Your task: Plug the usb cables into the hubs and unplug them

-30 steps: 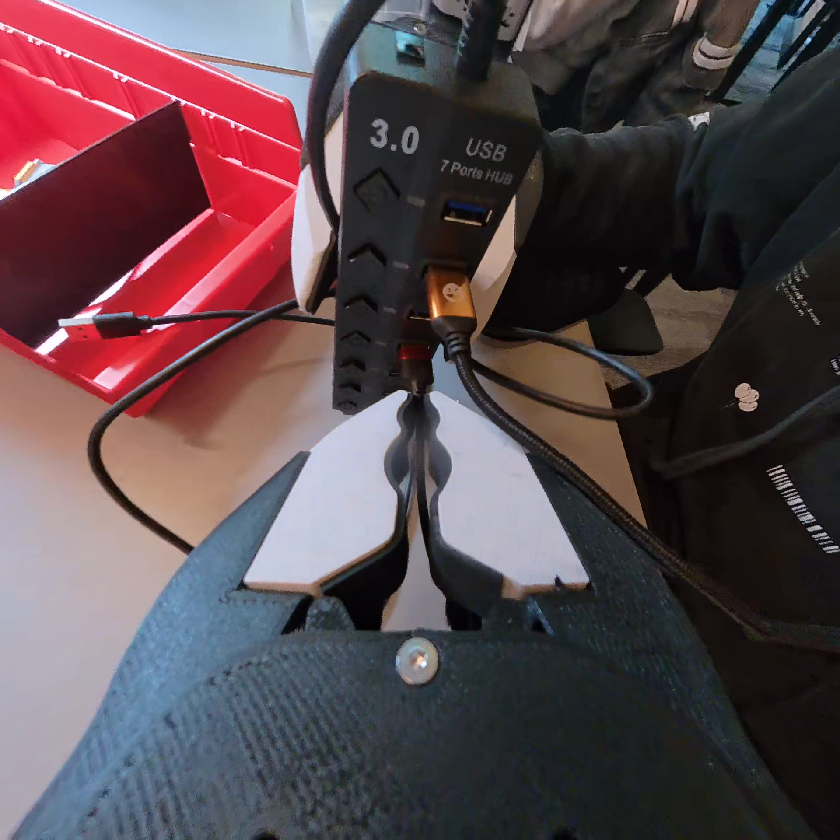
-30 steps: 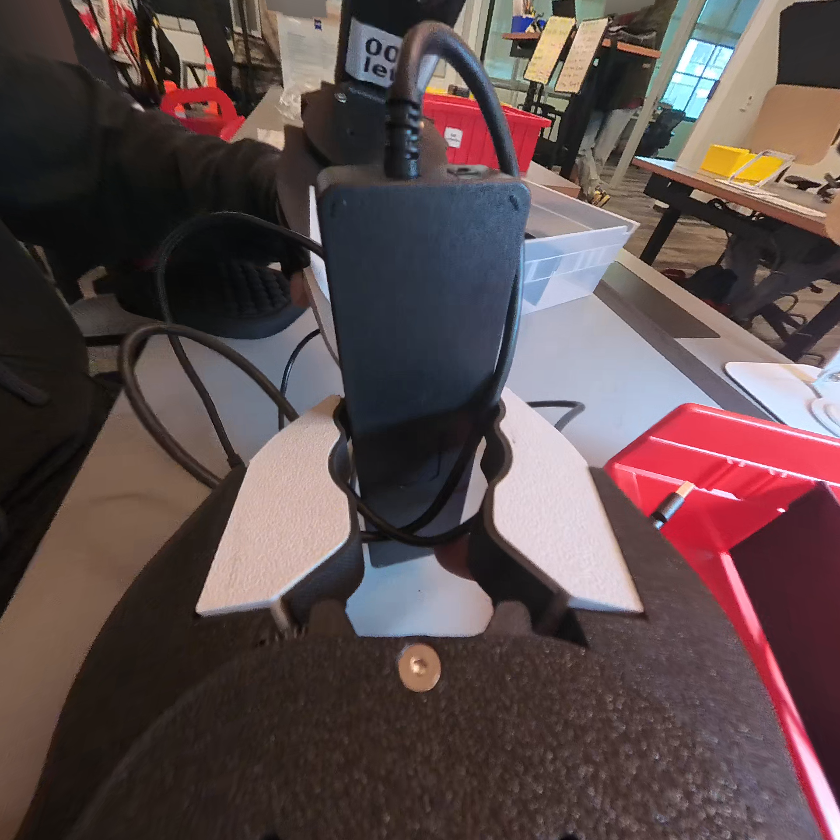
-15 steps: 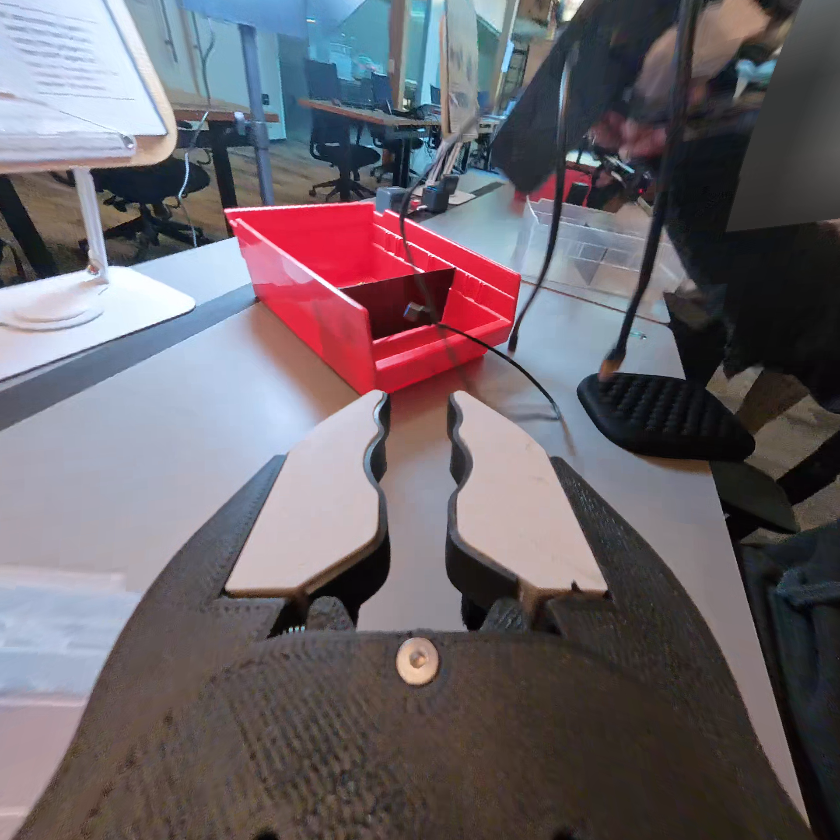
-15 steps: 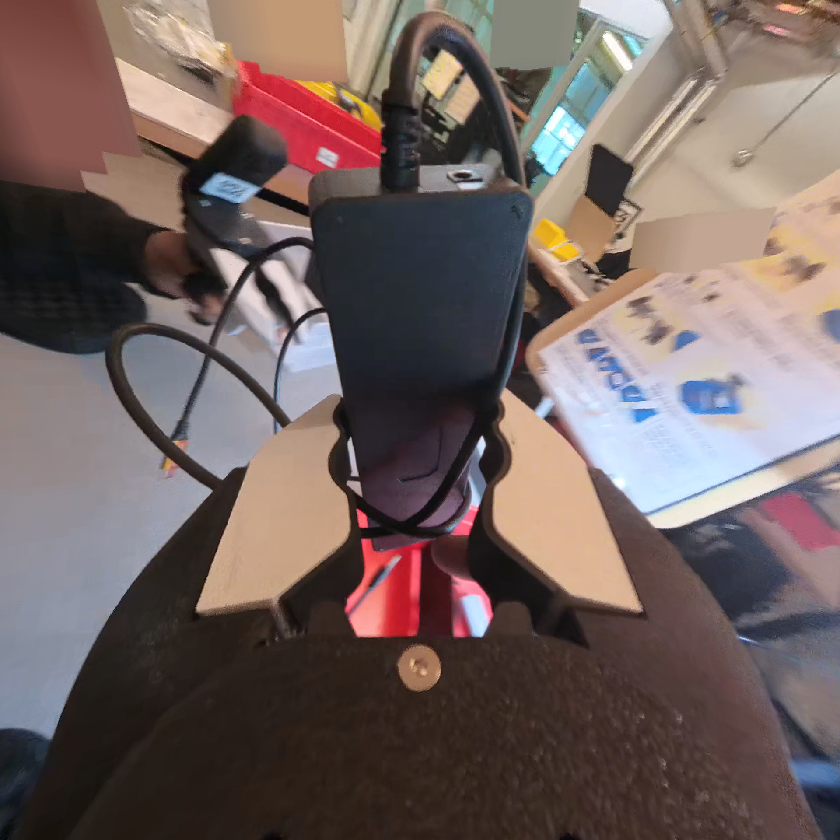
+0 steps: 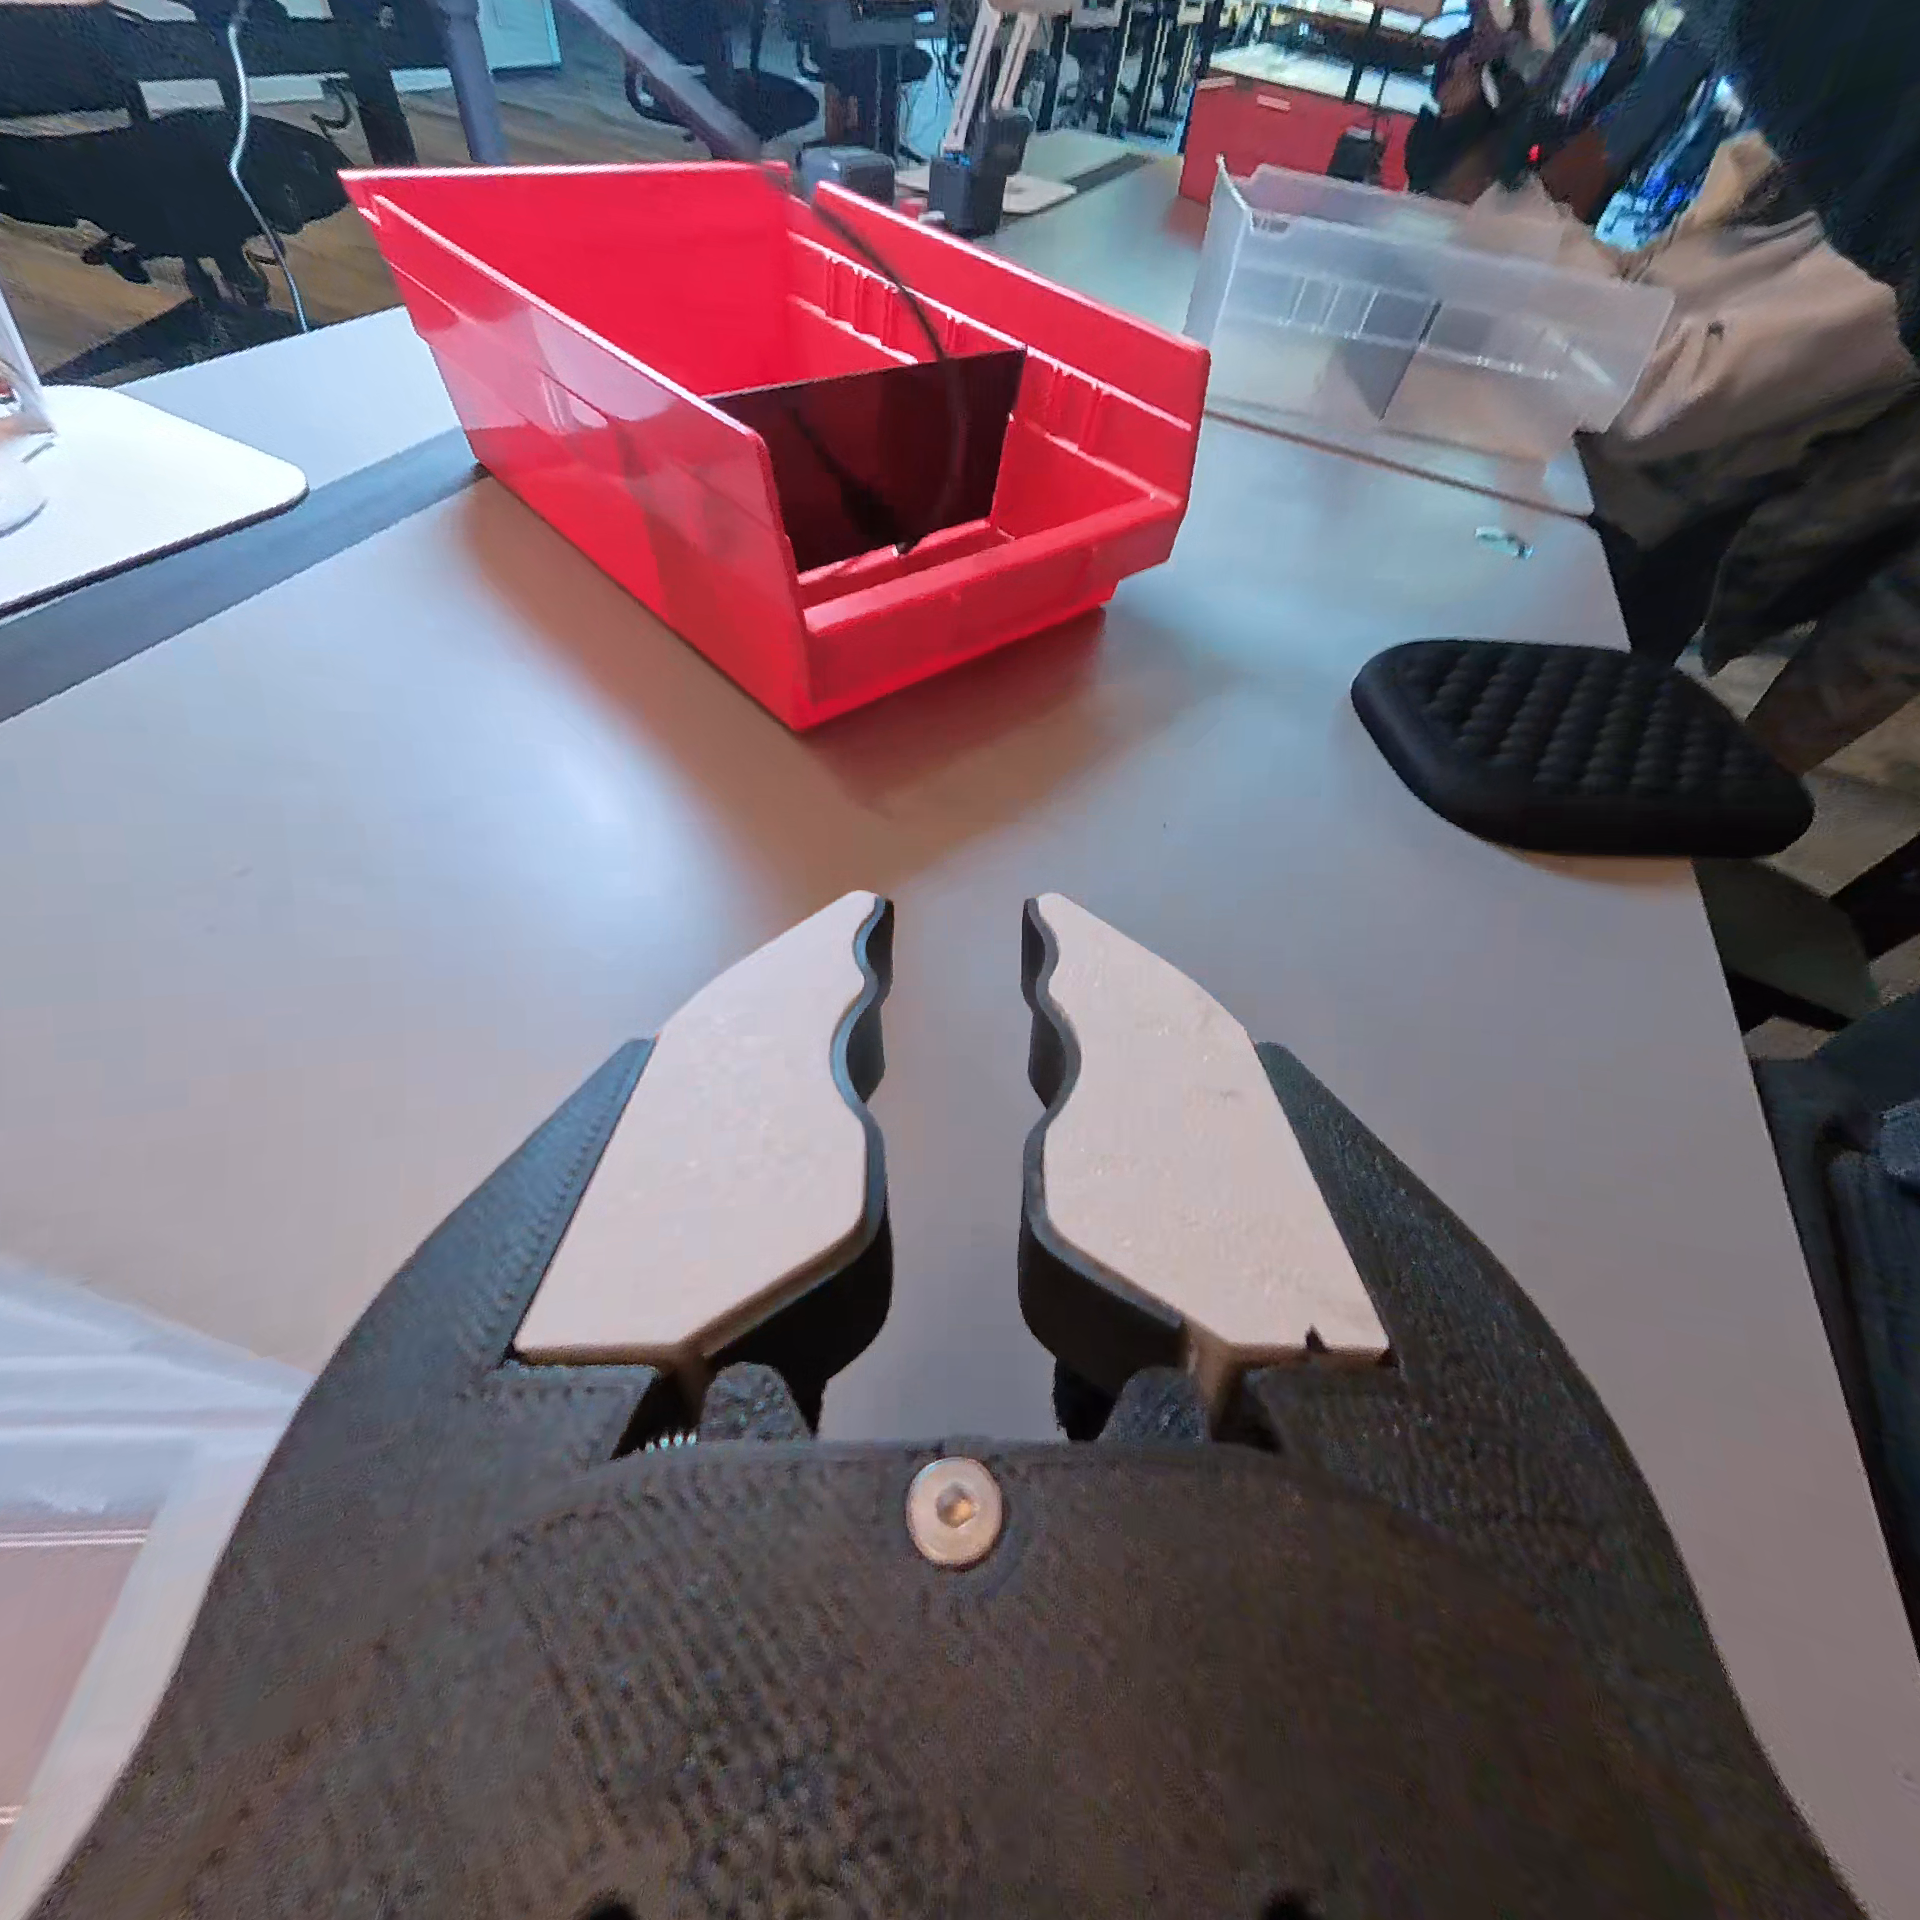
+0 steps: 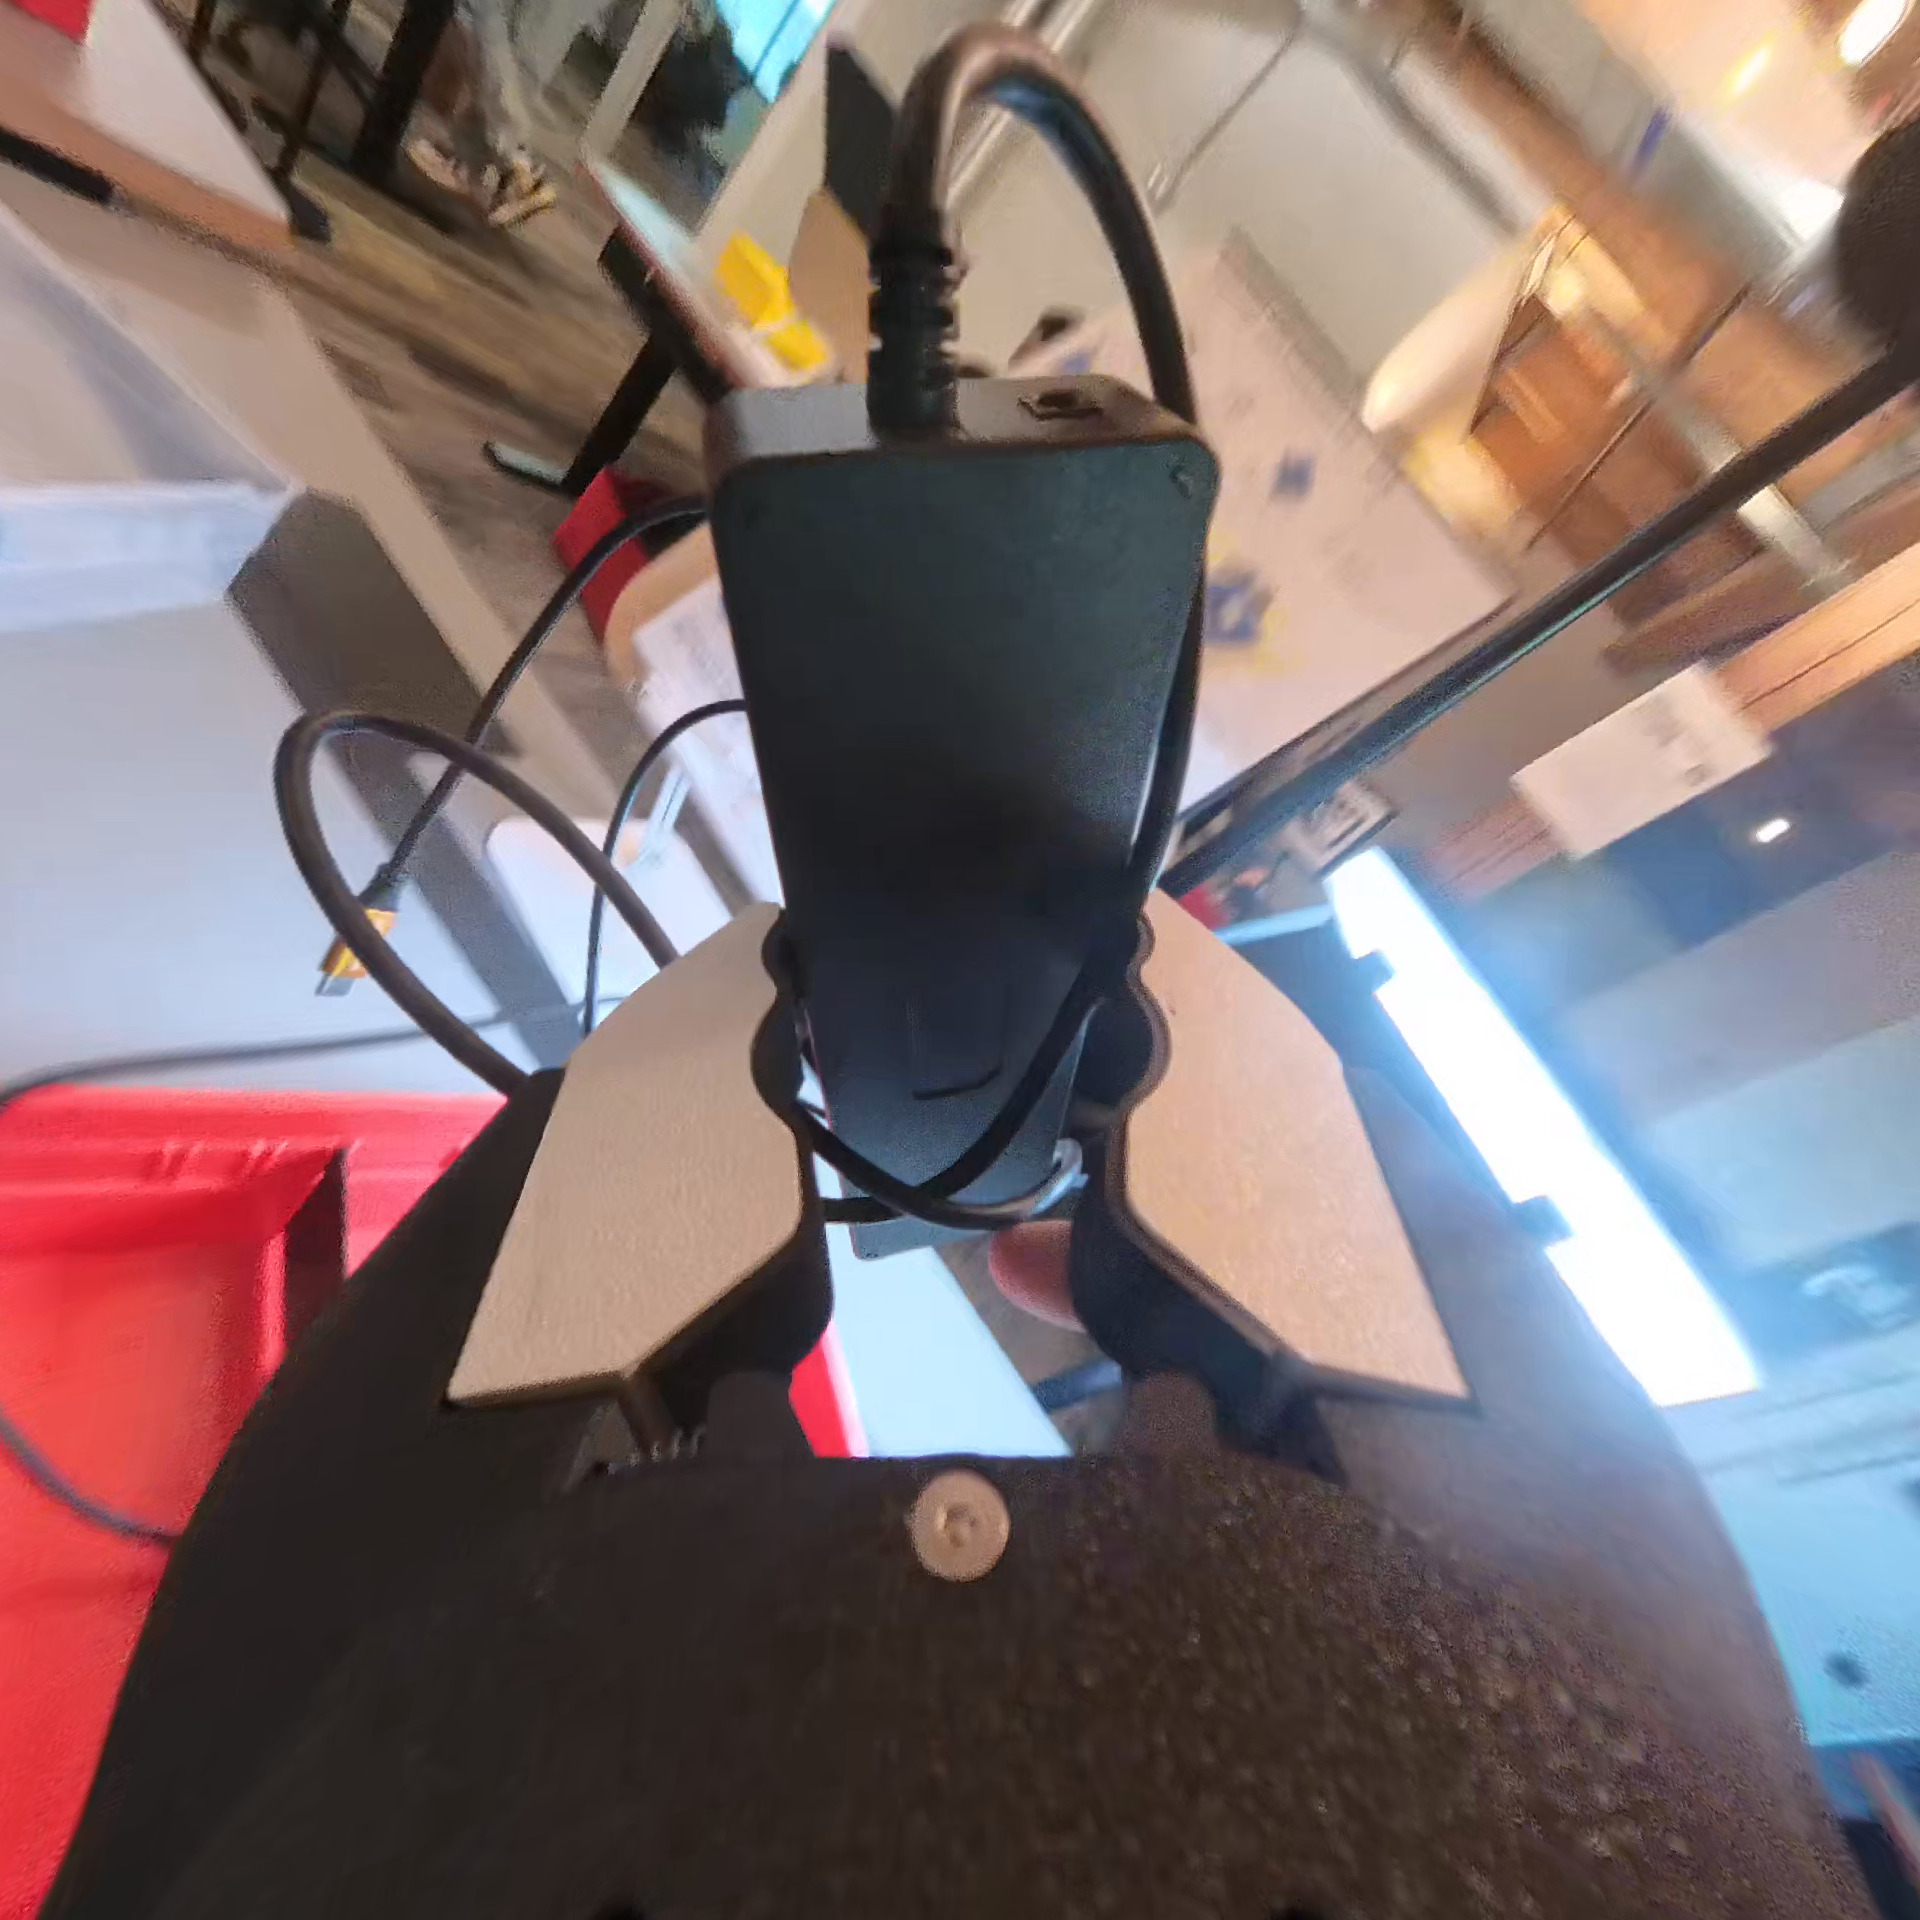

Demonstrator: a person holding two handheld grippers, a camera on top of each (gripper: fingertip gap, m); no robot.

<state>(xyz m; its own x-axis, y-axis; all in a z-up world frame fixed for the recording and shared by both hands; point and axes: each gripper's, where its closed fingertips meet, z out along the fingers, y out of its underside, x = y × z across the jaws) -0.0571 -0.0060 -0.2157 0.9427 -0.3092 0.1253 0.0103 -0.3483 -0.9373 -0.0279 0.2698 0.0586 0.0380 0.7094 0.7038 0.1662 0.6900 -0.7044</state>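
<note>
since a second ago left gripper [image 5: 956, 914] has let go of the plug and pulled off the hub; it now hovers low over the grey table [image 5: 312, 883], fingers narrowly parted, empty. red bin [image 5: 623, 312] lies ahead of it, a thin black cable [image 5: 914, 312] dropping inside. right gripper [image 6: 956, 935] clamps the black usb hub [image 6: 956, 665], long axis pointing up and away along the fingers, orange-tipped cable [image 6: 358, 940] dangling to its left. likely next: left goes forward to the bin cable.

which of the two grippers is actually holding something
The right gripper: its fingers clamp the black usb hub, a thin cable pinched alongside. The left gripper hangs open over bare table.
</note>
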